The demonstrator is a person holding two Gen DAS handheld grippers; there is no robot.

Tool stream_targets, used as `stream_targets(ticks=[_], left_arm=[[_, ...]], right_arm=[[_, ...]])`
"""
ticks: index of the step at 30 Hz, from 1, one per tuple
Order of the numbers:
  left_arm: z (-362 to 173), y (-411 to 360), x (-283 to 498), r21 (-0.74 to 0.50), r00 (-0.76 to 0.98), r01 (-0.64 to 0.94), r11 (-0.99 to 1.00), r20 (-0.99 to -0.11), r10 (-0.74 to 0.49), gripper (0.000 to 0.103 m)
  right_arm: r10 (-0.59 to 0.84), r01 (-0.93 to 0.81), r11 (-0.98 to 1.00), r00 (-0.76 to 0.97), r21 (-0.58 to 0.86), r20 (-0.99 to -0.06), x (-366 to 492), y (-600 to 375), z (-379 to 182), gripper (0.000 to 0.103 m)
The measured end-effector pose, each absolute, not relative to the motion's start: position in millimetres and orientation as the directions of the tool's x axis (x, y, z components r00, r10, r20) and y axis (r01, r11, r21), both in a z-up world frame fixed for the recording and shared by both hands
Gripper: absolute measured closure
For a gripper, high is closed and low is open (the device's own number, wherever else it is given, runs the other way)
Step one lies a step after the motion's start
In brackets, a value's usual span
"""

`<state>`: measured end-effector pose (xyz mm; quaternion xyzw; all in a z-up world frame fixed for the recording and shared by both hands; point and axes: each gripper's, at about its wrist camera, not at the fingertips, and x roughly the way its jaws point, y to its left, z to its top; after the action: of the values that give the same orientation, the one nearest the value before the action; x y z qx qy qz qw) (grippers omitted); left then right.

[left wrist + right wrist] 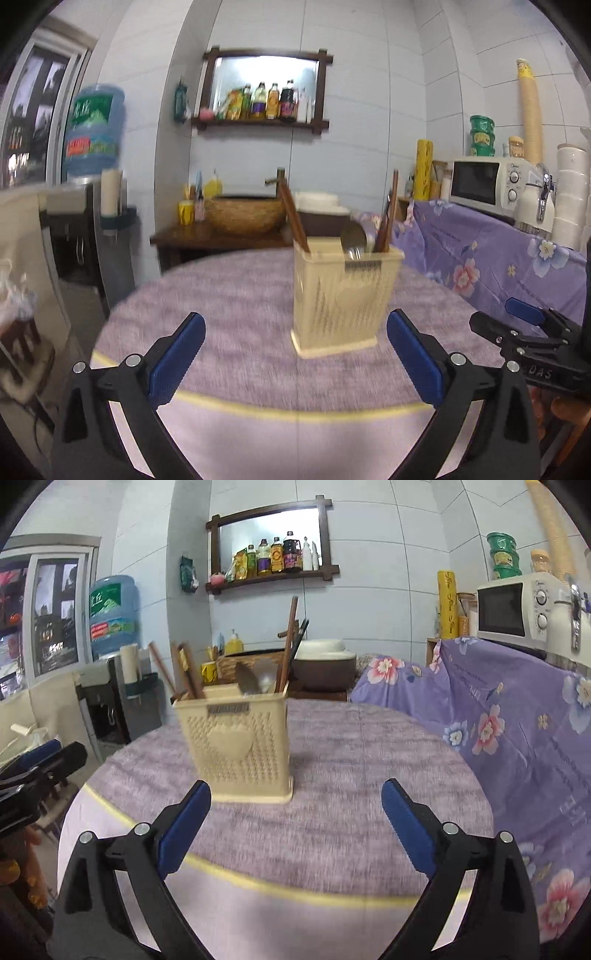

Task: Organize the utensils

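Both claws hanging spread and empty before the utensil holder.

The left gripper [295, 332] and right gripper [295, 797] are hovering low over the purple round table [351, 812], jaws wide, gripping nothing. The cream utensil holder [240, 749] is standing upright just ahead, carrying chopsticks [288, 650] and spoons [255, 681]. A floral cloth [517, 720] and microwave [513, 605] are sitting to the right.

Microwave [511, 605] on floral cloth [517, 709]; water jug [112, 614] left
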<state>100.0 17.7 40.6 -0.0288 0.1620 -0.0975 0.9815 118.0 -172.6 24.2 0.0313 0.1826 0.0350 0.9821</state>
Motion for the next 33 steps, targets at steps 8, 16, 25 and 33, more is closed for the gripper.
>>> stream_targets(ticks=[8,16,25,33], left_arm=[[11.7,9.1,32.7,-0.048,0.919,0.192,0.980,-0.342,-0.197,0.005],[11.7,8.0,-2.1,-0.017,0.944,0.165,0.986,-0.285,-0.163,0.005],[9.8,7.7,-12.7,-0.035,0.951,0.166,0.985,-0.257,-0.170,0.005],[8.1,12.3,-16.5,-0.054,0.953,0.158,0.986,-0.252,-0.166,0.005]], right_arm=[[0.103,-0.084,0.994,0.933,0.070,-0.345,36.9,-166.6,-4.6,0.008],[0.126,-0.103,0.991,0.942,0.090,-0.310,-4.4,-154.4,-7.8,0.006],[0.125,-0.119,0.992,0.952,0.038,-0.281,-13.6,-142.9,0.2,0.006],[0.128,-0.124,0.992,0.949,0.033,-0.287,-11.6,-142.0,0.0,0.006]])
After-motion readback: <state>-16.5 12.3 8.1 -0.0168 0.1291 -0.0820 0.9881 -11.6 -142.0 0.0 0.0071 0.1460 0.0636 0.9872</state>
